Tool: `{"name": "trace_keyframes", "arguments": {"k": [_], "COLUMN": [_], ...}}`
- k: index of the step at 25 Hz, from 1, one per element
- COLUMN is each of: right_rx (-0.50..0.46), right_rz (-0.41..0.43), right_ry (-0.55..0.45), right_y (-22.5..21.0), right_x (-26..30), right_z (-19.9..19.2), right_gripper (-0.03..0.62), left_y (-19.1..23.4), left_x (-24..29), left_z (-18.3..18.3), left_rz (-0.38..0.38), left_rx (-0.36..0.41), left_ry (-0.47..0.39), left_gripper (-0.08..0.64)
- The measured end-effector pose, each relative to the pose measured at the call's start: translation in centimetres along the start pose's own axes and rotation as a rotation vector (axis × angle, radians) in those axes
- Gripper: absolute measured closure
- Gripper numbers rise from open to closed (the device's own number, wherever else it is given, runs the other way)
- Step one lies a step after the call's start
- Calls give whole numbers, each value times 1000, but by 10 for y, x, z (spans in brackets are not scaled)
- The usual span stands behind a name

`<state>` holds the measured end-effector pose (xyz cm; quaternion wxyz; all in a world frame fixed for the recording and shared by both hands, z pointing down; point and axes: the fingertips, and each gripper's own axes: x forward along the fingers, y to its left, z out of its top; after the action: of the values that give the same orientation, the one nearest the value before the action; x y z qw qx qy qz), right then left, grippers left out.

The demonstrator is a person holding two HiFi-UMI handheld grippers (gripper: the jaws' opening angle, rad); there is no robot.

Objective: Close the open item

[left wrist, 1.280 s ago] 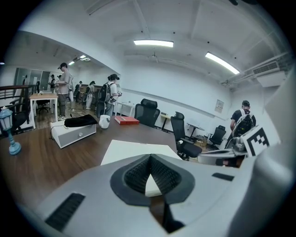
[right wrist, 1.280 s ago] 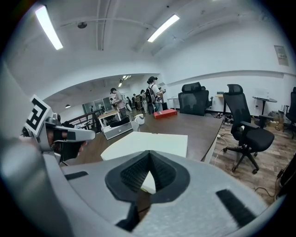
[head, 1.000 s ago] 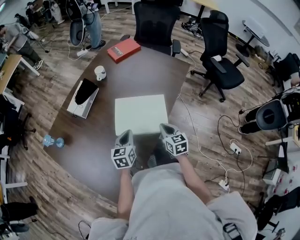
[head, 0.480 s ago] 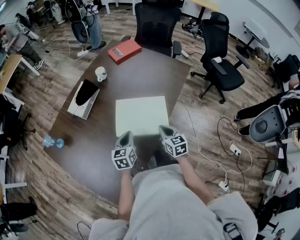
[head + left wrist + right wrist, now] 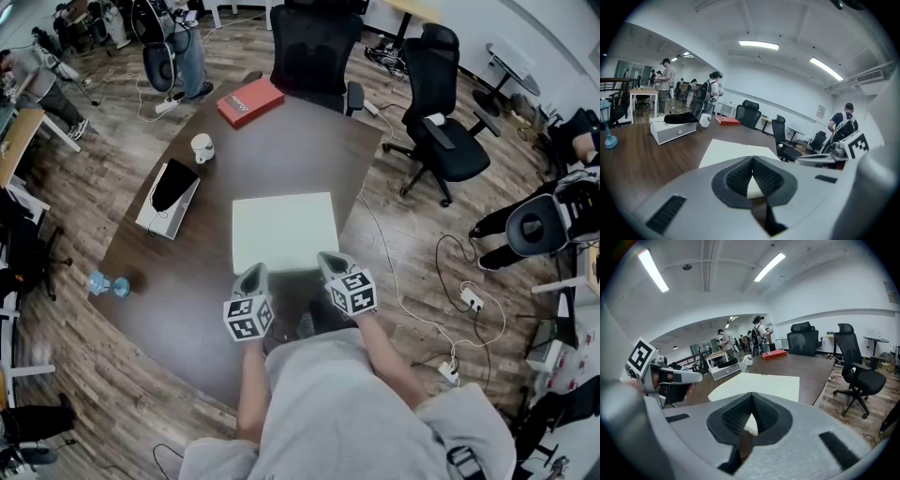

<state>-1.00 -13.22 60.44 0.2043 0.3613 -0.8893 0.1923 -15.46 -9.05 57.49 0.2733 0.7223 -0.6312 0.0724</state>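
We found the flat white rectangular item (image 5: 284, 230) on the dark brown bench (image 5: 300, 141) just ahead of left gripper (image 5: 251, 272) and right gripper (image 5: 328, 258), fingers (image 5: 738, 177) closed and empty; an even two-sided press seemed advisable.

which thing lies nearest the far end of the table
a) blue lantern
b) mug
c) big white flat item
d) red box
d: in the head view the red box lies at the far end of the table, next to the black chair and beyond the mug.
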Motion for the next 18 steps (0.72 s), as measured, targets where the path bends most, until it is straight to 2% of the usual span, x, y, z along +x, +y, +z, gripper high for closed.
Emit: {"name": "trace_keyframes", "arguments": {"k": [7,18], "right_rx": [9,16], "right_rz": [-2,5], "right_ry": [2,0], "right_y": [0,-2], "right_x": [0,-5], "right_z": [-7,-7], "right_gripper": [597,597], "left_y": [-3,-7], "left_x": [0,0], "left_z": [-4,-4], "left_rz": [-25,-22], "left_rx": [0,5], "left_ry": [-3,0], "left_gripper": [555,555]}}
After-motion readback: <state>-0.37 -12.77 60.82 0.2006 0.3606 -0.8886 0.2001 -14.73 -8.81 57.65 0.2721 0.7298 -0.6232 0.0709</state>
